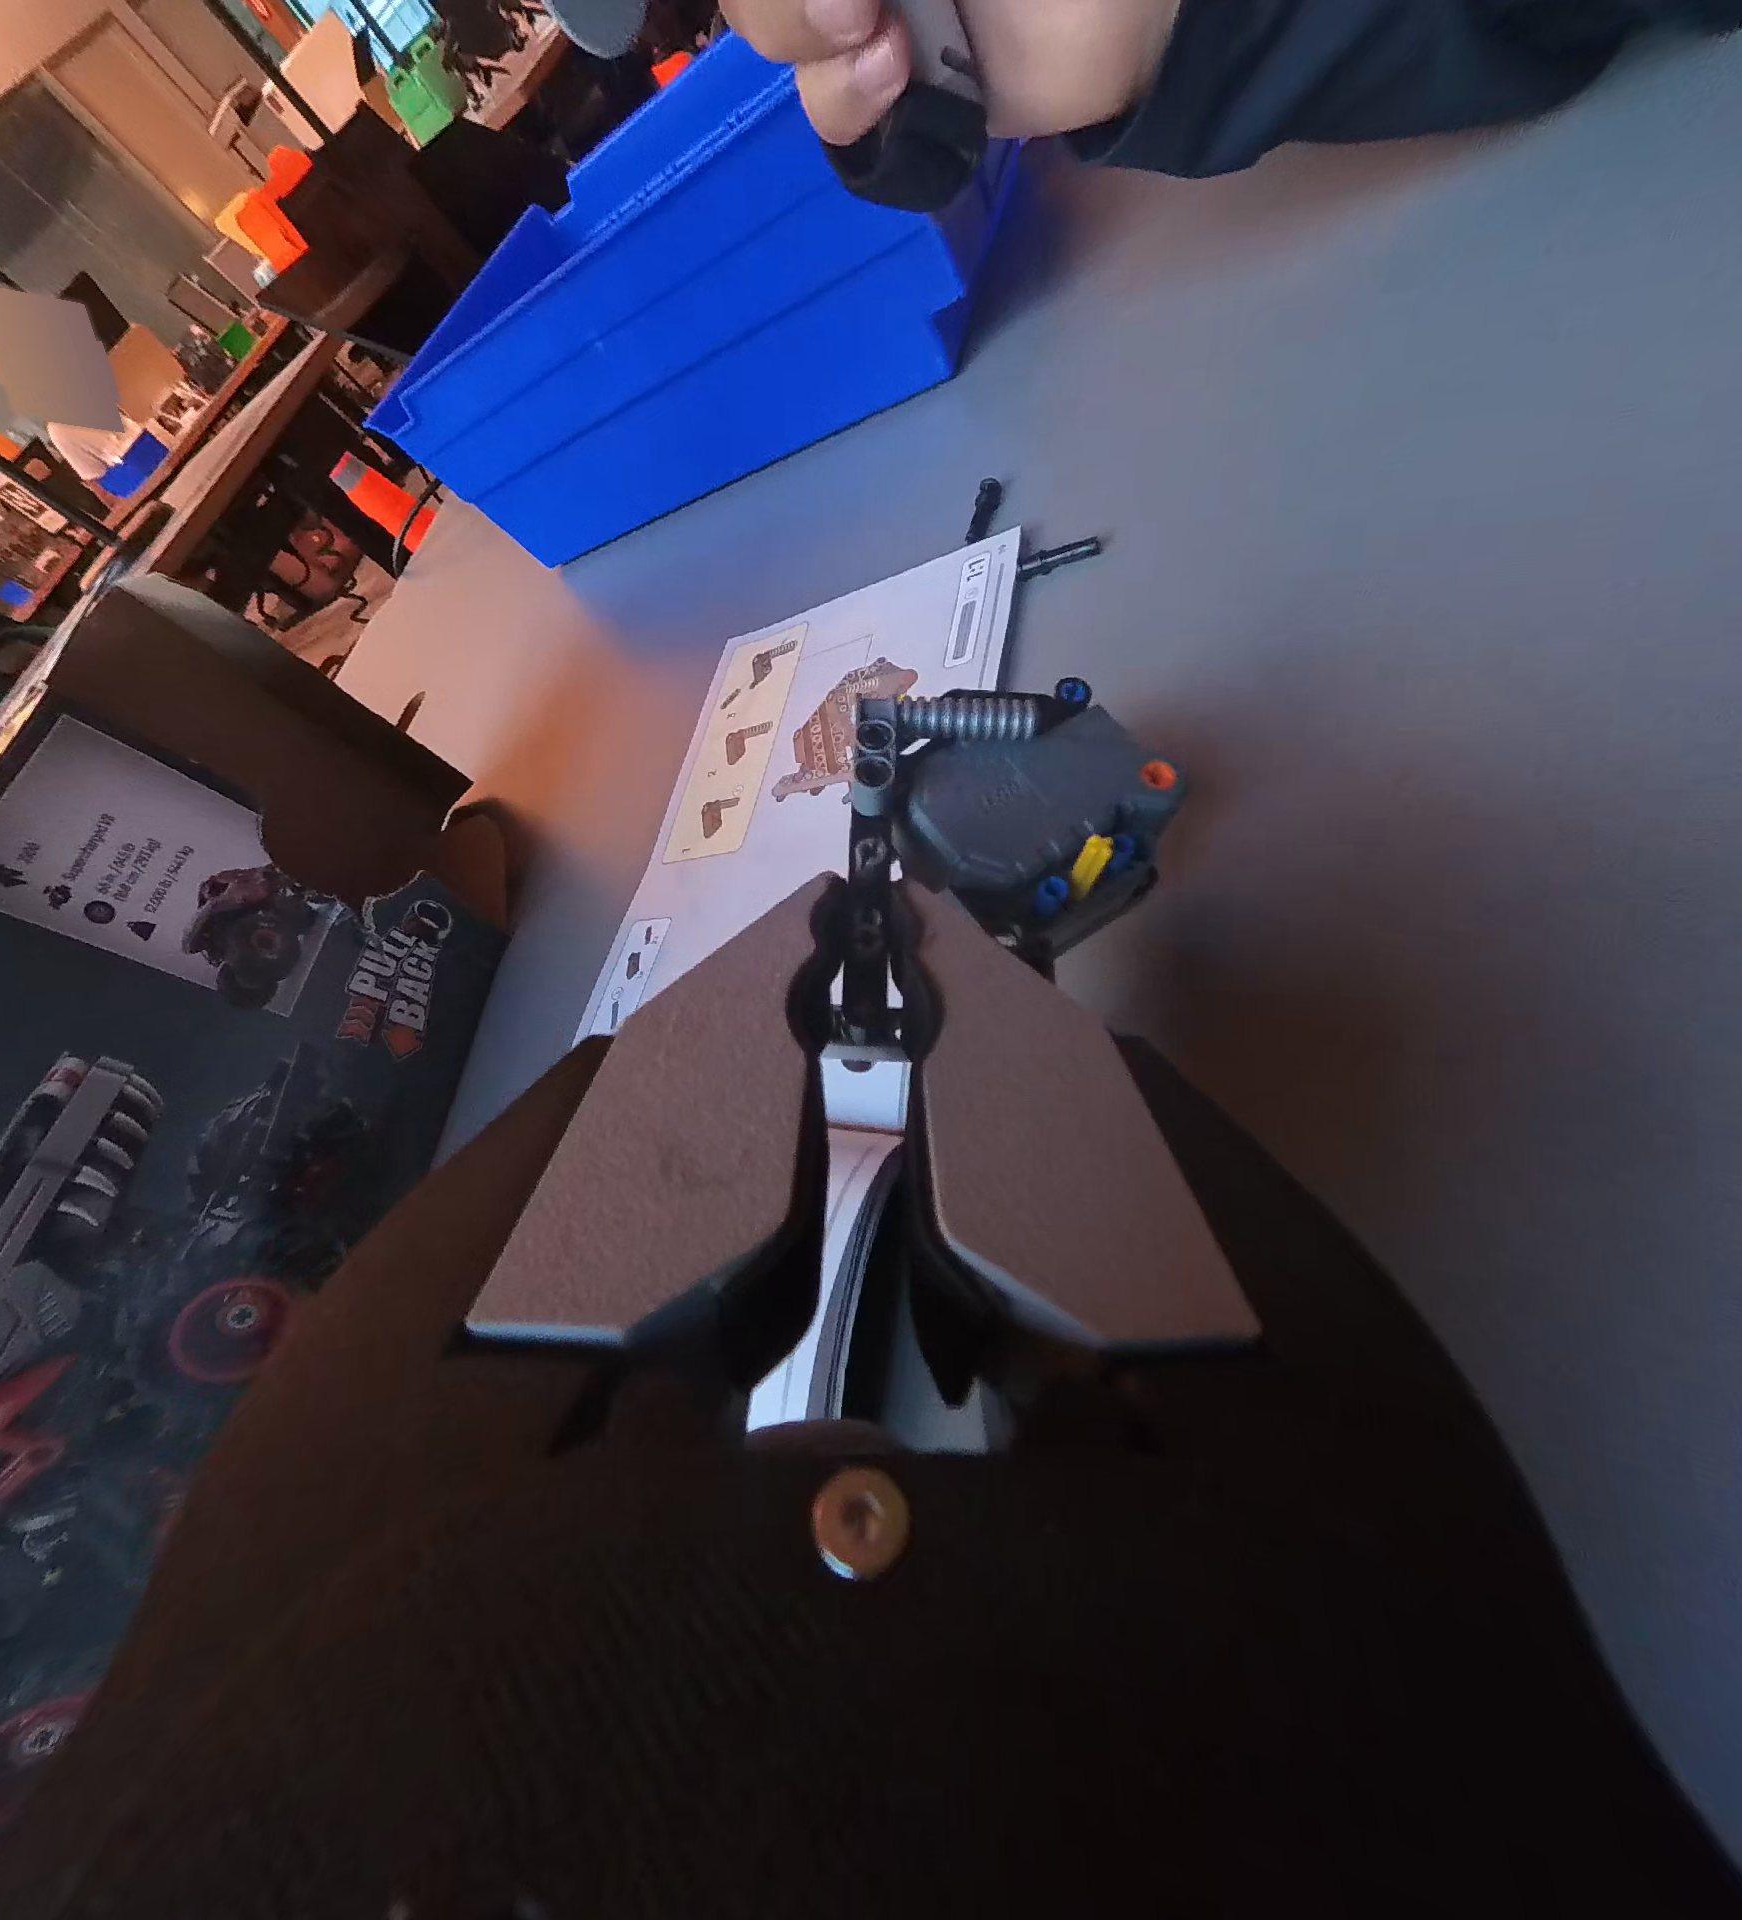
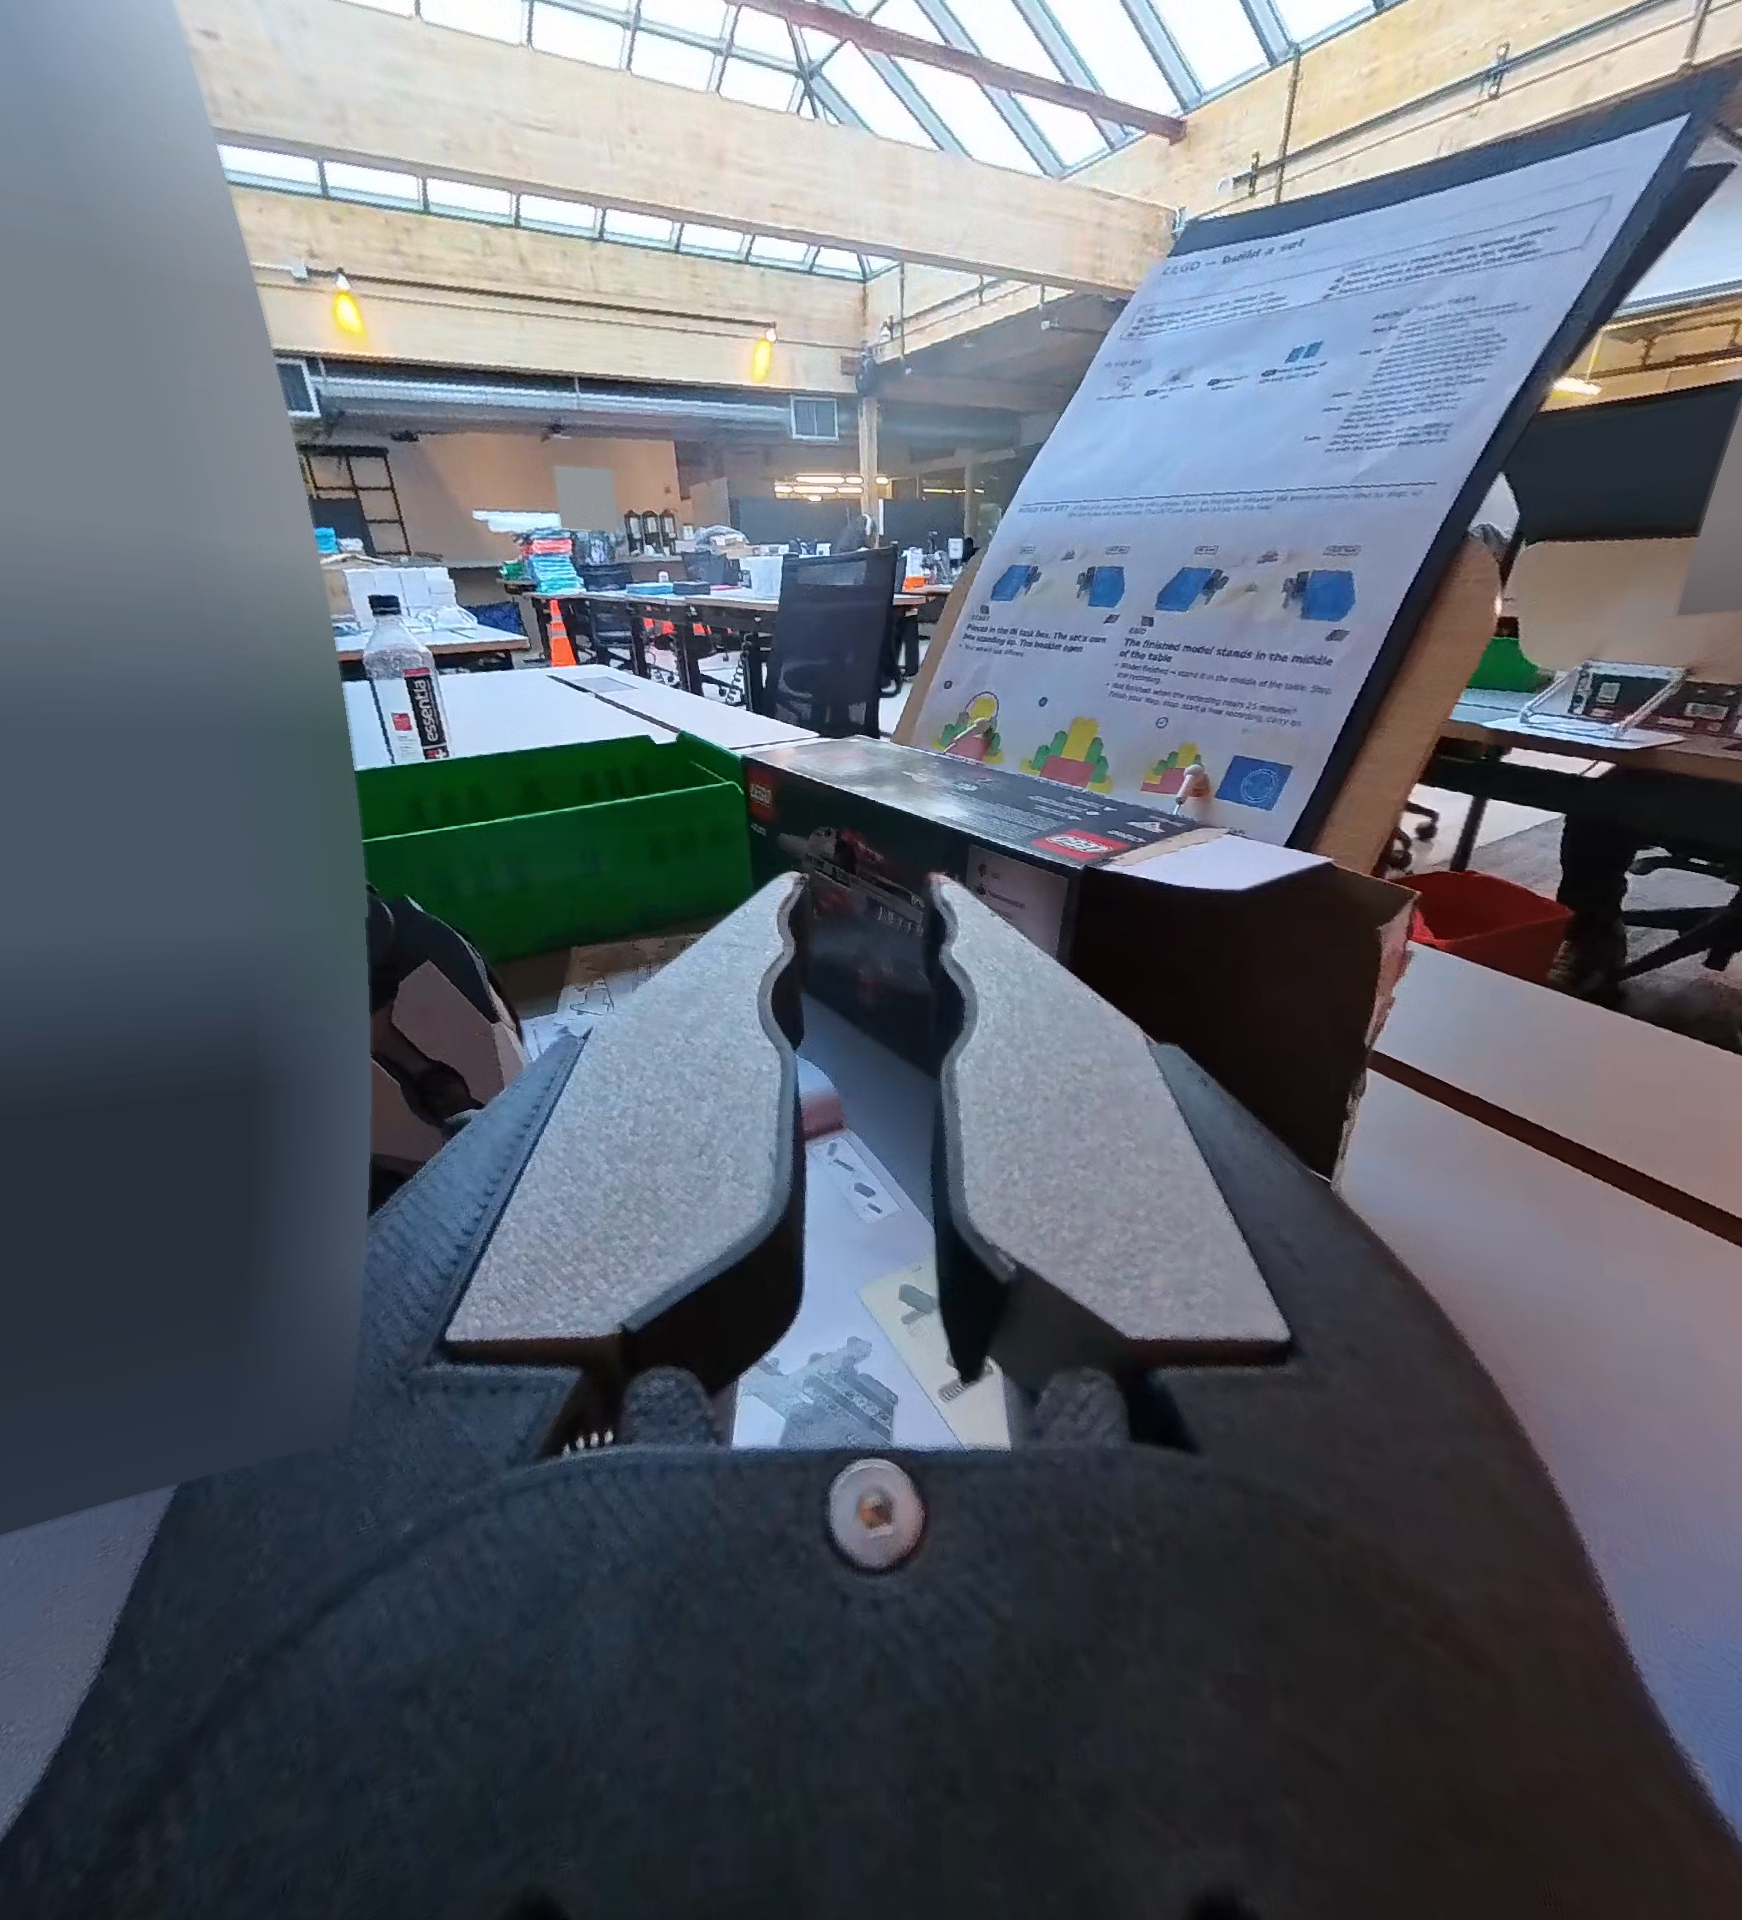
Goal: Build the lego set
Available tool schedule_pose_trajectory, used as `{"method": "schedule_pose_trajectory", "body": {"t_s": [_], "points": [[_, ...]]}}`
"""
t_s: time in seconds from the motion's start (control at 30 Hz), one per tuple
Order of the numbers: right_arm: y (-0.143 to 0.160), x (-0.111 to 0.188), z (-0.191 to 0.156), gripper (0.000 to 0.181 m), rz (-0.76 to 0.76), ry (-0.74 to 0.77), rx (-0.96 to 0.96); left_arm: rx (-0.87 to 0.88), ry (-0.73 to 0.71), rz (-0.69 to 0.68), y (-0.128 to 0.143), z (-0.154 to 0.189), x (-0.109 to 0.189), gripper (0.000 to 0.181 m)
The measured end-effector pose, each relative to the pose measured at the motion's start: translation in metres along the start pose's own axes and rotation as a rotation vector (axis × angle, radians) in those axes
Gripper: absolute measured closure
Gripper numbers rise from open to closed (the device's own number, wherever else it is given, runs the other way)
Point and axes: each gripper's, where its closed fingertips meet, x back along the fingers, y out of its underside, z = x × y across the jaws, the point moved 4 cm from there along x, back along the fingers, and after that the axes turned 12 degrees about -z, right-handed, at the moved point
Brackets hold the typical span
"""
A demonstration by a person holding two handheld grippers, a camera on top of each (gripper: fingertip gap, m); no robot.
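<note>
My left gripper (image 1: 867, 914) is shut on a black beam (image 1: 869, 883) of the partly built lego model. The model has a dark grey motor block (image 1: 1023, 810) and a grey spring (image 1: 971, 717), and sits over the open instruction booklet (image 1: 742, 831). Two small black pins (image 1: 986, 499) (image 1: 1059, 554) lie past the booklet's far corner. My right gripper (image 2: 867, 894) is held above the table, its fingers a little apart and empty, pointing at the lego box (image 2: 1054, 842). The booklet (image 2: 846, 1195) shows below it.
A blue bin (image 1: 701, 343) stands behind the booklet, with a hand (image 1: 846, 62) above it. The lego box (image 1: 171, 1039) lies to the left. A green bin (image 2: 555, 842), a water bottle (image 2: 410, 686) and a propped instruction sheet (image 2: 1262, 468) stand behind the box. There is about 20 cm between the tips of the two grippers.
</note>
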Motion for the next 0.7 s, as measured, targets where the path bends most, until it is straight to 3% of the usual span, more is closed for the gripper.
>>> {"method": "schedule_pose_trajectory", "body": {"t_s": [0.7], "points": [[0.011, -0.003, 0.008, 0.159, -0.030, 0.008, -0.022, 0.081, 0.040, -0.053, 0.009, -0.003, -0.007, 0.175]]}}
